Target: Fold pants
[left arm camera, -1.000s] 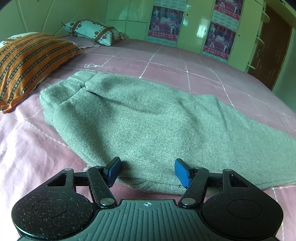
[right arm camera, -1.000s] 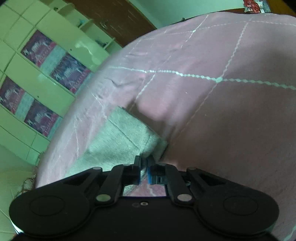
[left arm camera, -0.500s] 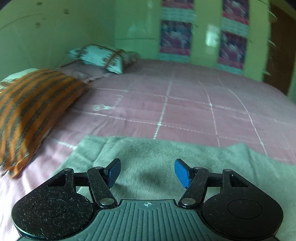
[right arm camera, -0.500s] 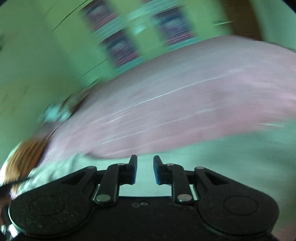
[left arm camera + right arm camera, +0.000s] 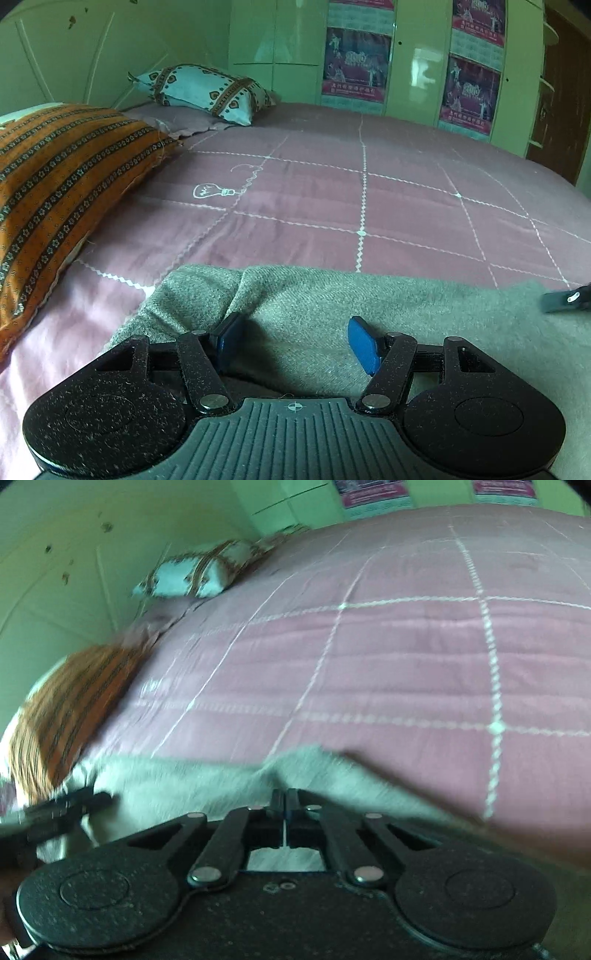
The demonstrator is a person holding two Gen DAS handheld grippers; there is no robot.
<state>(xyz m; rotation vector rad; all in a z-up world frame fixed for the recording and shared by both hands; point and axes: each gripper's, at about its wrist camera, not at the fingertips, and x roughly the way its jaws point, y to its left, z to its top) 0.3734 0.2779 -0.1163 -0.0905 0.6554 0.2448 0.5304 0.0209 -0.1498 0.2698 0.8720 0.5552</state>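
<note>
The grey pants (image 5: 369, 314) lie spread across the near part of the pink quilted bedspread (image 5: 369, 199), filling the lower band of the left wrist view from about 8 o'clock across to 3 o'clock, with a soft crease rising toward 11 o'clock of the gripper. The left gripper (image 5: 295, 343) hangs just over that cloth with its 2 blue pads (image 5: 364, 345) held well apart — released, nothing between them, and the fabric beneath shows only their shadow.

At 3 o'clock in that view a dark tip of the right gripper (image 5: 567, 301) pokes in over the far edge of the pants. In its own blurred view the right gripper (image 5: 284, 805) has its fingers clenched together with only a thin sliver of light between them; a raised ridge of the pants (image 5: 207, 786) sits right at the tips, though the blur hides whether cloth is pinched there. The left gripper (image 5: 62, 812) shows at 9 o'clock as a dark smear over the cloth.

Beyond the pants, an orange striped pillow (image 5: 55, 192) lies at 9 o'clock, a white patterned pillow (image 5: 207, 92) at 11 o'clock, and a green wardrobe (image 5: 417, 66) with 2 poster panels stands at 12 to 1 o'clock.
</note>
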